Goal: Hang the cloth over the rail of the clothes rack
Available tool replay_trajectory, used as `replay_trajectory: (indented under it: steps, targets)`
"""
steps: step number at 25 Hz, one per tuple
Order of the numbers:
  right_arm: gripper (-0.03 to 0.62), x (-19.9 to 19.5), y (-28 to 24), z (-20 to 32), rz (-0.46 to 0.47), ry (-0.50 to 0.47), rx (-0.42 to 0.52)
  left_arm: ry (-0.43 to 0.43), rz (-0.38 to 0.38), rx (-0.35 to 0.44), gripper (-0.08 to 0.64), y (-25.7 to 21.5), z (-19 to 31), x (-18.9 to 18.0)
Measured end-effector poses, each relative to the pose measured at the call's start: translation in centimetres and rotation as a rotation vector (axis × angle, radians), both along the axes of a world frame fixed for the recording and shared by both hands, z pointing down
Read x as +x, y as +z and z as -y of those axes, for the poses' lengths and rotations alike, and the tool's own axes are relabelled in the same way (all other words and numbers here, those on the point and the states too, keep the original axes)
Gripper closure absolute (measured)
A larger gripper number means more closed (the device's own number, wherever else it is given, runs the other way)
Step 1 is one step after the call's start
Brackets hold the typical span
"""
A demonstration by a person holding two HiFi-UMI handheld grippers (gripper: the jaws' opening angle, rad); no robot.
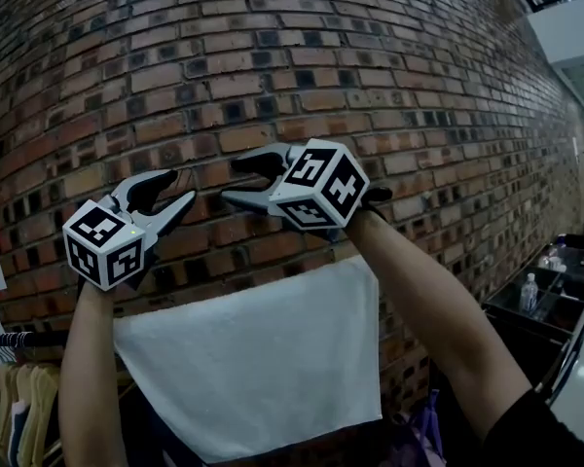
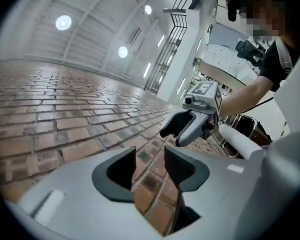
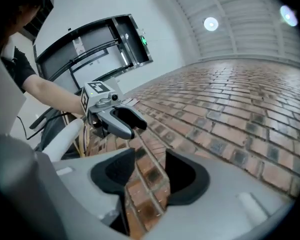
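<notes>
Note the left gripper (image 1: 167,195) and the right gripper (image 1: 249,181) held up side by side, each spread wide and pinching nothing, with only the brick wall (image 1: 273,47) beyond the jaws. Find the cloth (image 1: 253,358) directly below both, hanging flat and apart from them, apparently folded over the rail (image 1: 15,340), bare only out beyond the left gripper and hidden under the fold elsewhere. Probably little left but checking the drape. Risks from here: slipping off through uneven hang, judging by a top edge sitting higher toward the right gripper; or being snagged and dragged by a gripper lowered carelessly past that edge. Watch too for a knock against the wall just ahead of the jaws. Below and outward of the left gripper, hung garments (image 1: 19,397) crowding the rail; well off beyond the right gripper, black bins (image 1: 565,261) with a bottle (image 1: 530,293), not in the way.
</notes>
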State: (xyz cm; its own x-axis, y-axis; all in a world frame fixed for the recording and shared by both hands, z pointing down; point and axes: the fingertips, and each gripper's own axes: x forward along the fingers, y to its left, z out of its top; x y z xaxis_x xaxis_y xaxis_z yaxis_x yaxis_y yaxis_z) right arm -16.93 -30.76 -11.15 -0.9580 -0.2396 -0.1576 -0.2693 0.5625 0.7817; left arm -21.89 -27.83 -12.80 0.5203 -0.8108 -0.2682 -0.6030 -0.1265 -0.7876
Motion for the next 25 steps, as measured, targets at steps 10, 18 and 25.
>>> replay_trajectory:
  steps: [10, 18, 25]
  targets:
    - [0.578, 5.4, -3.7, -9.4, 0.479, -0.115, 0.022, 0.192, -0.275, 0.386, 0.552, -3.6, -11.9, 6.7]
    - [0.578, 8.3, 2.9, -14.3, 0.634, -0.166, 0.032, 0.2, -0.4, 0.449, 0.552, 3.9, -15.5, 9.0]
    - [0.578, 8.4, 9.9, -12.7, 0.665, -0.163, -0.094, 0.207, -0.515, 0.35, 0.552, 10.7, -14.3, 9.1]
